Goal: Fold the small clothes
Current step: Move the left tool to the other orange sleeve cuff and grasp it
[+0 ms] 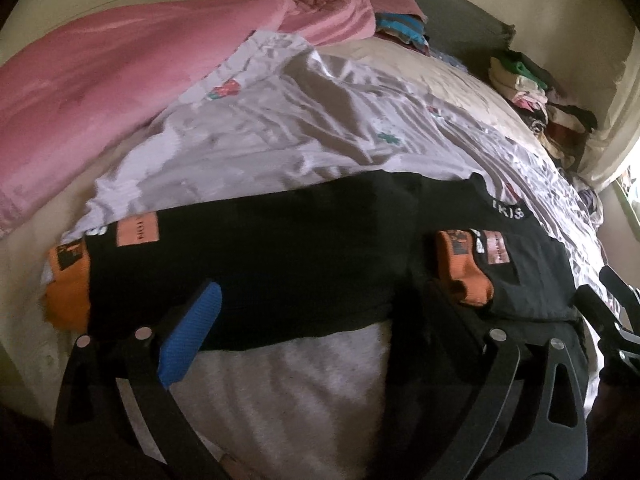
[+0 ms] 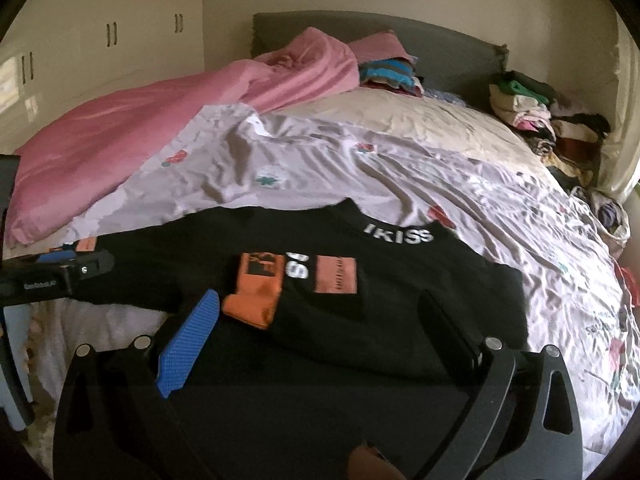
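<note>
Black top [image 1: 280, 256] lay flat across the lower middle of the frame on the bed's sheet [image 1: 248, 136], orange cuff [image 1: 464, 272] folded inward, likely mid-fold. Left gripper [image 1: 320, 300] stood wide, nothing between its fingers. Right gripper [image 2: 320, 316] also spread wide, empty. Top's near hem was hidden behind both tools; far piles were blurred.

Both cameras ride just behind their claws and look down at a slant across the bed [image 1: 360, 128] toward the headboard [image 2: 452, 52] at twelve o'clock. The left view sits low and close over the black shirt [image 1: 280, 248]. The right view stands slightly higher — they share shirt, pink blanket [image 2: 120, 128] and clothes pile [image 2: 536, 116] at two o'clock.
</note>
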Action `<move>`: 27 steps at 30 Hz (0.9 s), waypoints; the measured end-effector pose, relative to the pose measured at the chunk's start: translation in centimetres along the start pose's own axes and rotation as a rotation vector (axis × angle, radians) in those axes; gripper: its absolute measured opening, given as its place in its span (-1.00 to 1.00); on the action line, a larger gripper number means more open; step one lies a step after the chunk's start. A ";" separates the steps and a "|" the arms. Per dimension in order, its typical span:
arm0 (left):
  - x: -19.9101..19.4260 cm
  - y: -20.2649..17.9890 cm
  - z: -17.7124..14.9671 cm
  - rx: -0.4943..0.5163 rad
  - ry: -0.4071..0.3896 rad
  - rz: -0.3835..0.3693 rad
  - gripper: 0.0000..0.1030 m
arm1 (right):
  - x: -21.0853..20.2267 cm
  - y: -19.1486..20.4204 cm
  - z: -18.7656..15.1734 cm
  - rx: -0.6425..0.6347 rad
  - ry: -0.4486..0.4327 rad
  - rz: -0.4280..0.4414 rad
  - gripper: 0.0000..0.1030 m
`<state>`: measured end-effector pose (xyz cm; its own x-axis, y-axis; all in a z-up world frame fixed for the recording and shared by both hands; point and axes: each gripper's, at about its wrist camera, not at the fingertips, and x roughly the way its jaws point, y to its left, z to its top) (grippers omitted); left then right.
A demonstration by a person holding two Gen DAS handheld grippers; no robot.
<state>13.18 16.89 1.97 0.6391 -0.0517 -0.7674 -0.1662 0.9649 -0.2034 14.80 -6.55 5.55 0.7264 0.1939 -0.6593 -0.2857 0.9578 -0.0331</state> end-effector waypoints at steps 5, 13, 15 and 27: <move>-0.7 1.6 -0.4 -0.023 -0.011 0.026 0.81 | 0.1 2.0 0.4 -0.024 -0.005 0.028 0.91; -1.3 4.1 -0.7 -0.058 -0.026 0.070 0.81 | 0.3 4.9 1.0 -0.065 -0.010 0.076 0.92; -1.4 4.7 -0.7 -0.065 -0.027 0.080 0.81 | 0.4 5.5 1.1 -0.072 -0.010 0.089 0.92; -1.4 8.8 -1.7 -0.151 -0.008 0.120 0.81 | 1.2 9.4 1.6 -0.126 -0.002 0.158 0.92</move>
<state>9.59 24.97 0.21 0.6135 0.0640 -0.7871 -0.3524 0.9142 -0.2003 13.97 3.01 5.66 0.6679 0.3401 -0.6621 -0.4719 0.8813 -0.0234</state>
